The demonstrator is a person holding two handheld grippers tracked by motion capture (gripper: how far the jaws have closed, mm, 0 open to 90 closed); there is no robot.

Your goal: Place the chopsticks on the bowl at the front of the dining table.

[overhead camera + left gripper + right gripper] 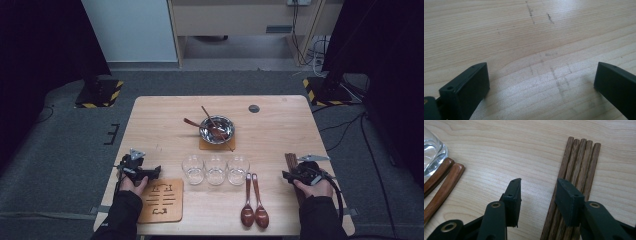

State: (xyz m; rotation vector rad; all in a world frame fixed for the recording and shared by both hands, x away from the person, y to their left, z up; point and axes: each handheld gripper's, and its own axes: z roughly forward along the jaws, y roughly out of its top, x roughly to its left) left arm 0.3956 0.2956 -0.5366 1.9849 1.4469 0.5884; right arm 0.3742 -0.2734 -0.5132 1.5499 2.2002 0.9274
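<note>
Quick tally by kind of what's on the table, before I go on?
Clear glasses: 3
Wooden spoons lying on the table: 2
Metal bowl, utensils inside: 1
Wooden coasters: 2, one under the bowl
Wooden chopsticks: 5 sticks side by side
Total: 13

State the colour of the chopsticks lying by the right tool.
Dark brown wood chopsticks, clearest in the right gripper view.

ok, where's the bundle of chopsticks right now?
In the high view the chopsticks lie at the table's right edge, right of the two spoons. In the right gripper view the right gripper hovers over them, one jaw above the bundle.
</note>
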